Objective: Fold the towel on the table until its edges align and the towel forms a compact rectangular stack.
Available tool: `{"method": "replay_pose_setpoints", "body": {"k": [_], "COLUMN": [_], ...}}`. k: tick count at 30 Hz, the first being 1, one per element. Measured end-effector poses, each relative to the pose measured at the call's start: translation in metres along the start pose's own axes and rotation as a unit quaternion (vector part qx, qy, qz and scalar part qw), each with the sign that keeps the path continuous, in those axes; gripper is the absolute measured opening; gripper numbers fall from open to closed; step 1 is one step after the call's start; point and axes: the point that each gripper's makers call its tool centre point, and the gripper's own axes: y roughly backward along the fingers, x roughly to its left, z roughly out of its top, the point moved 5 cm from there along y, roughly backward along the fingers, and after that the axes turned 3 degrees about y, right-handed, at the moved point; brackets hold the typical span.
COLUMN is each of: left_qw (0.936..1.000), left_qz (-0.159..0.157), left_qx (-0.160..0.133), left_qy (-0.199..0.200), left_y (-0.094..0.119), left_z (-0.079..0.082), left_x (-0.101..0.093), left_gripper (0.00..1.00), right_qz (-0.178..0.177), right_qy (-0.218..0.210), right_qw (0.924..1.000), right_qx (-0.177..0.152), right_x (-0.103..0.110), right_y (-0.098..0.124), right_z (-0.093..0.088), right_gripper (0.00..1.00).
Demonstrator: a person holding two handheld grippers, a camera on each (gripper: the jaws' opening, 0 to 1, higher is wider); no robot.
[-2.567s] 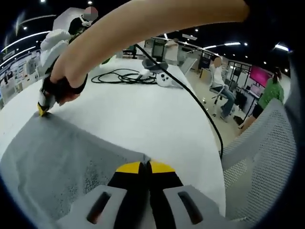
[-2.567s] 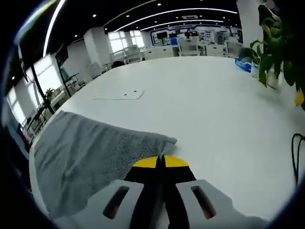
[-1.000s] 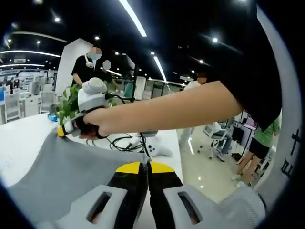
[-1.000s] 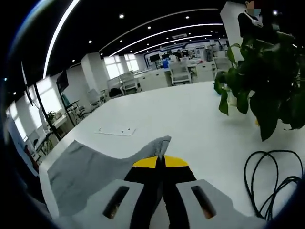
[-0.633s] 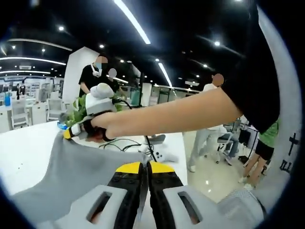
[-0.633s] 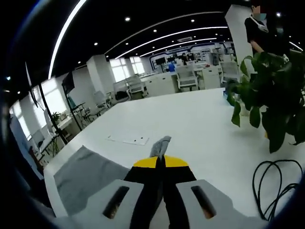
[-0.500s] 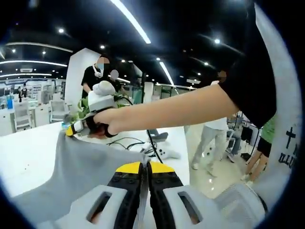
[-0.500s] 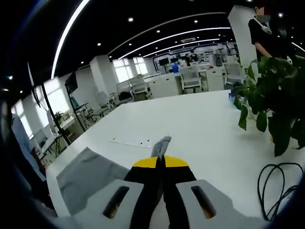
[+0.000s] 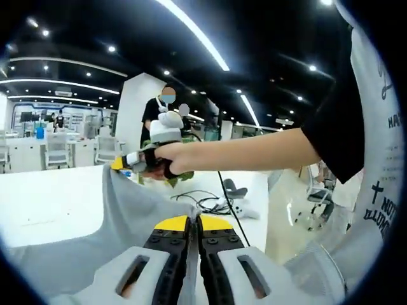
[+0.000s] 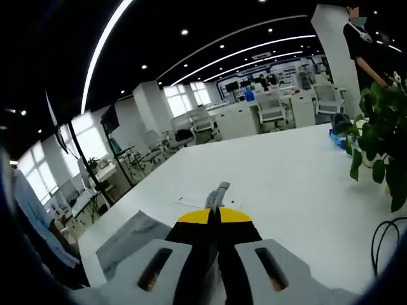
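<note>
The grey towel (image 9: 121, 219) is lifted off the white table (image 9: 51, 203), stretched between both grippers. My left gripper (image 9: 193, 219) is shut on one corner, the cloth pinched between its yellow-tipped jaws. In the left gripper view the right gripper (image 9: 121, 163), held in a hand, grips the far corner up in the air. In the right gripper view my right gripper (image 10: 215, 212) is shut on a towel corner (image 10: 216, 192) that pokes up past its tips, and the rest of the towel (image 10: 130, 241) hangs down to the table at lower left.
A green plant (image 10: 381, 133) stands at the table's right, with a black cable (image 10: 388, 238) looped near it. A flat white sheet (image 10: 197, 203) lies mid-table. Black cables and a white device (image 9: 238, 208) lie near the table's edge. A person (image 9: 159, 111) stands behind.
Both grippers have risen, lifting the towel's two corners off the table. Both views have tilted up, so more ceiling and room show and less tabletop.
</note>
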Motion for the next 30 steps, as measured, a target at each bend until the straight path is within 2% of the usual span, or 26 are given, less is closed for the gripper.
{"method": "replay_pose_setpoints", "body": {"k": [9, 10, 12, 15, 20, 25, 27, 29, 30], "left_qw": [0.9976, 0.9960, 0.9944, 0.9895, 0.9824, 0.9700, 0.9652, 0.9631, 0.9598], "left_qz": [0.069, 0.089, 0.106, 0.140, 0.183, 0.238, 0.255, 0.263, 0.275], "left_qx": [-0.008, -0.009, -0.006, -0.024, -0.030, -0.042, -0.051, -0.052, -0.053], "left_qy": [0.001, -0.002, -0.003, 0.027, 0.024, 0.022, 0.025, 0.022, 0.023], "left_y": [0.037, 0.043, 0.049, 0.066, 0.093, 0.123, 0.135, 0.143, 0.148], "left_z": [-0.002, -0.002, -0.005, -0.007, -0.004, 0.001, 0.004, 0.003, 0.002], "left_x": [0.021, 0.026, 0.032, 0.045, 0.060, 0.075, 0.080, 0.083, 0.088], "left_gripper": [0.05, 0.05, 0.05, 0.05, 0.05, 0.05, 0.05, 0.05, 0.05], "right_qz": [0.039, 0.042, 0.049, 0.064, 0.080, 0.097, 0.106, 0.111, 0.116], "right_qy": [-0.002, -0.001, 0.001, 0.001, -0.004, 0.000, 0.000, 0.000, -0.002], "right_qw": [0.9992, 0.9991, 0.9988, 0.9980, 0.9968, 0.9953, 0.9944, 0.9938, 0.9932], "right_qx": [-0.003, -0.003, 0.001, 0.001, 0.004, 0.000, 0.000, 0.000, -0.001], "right_x": [0.045, 0.049, 0.059, 0.075, 0.099, 0.122, 0.133, 0.143, 0.151], "right_y": [-0.022, -0.025, -0.032, -0.042, -0.055, -0.069, -0.076, -0.084, -0.089], "right_z": [0.010, 0.011, 0.011, 0.013, 0.019, 0.026, 0.028, 0.029, 0.028], "right_gripper": [0.00, 0.00, 0.00, 0.00, 0.00, 0.00, 0.00, 0.00, 0.00]}}
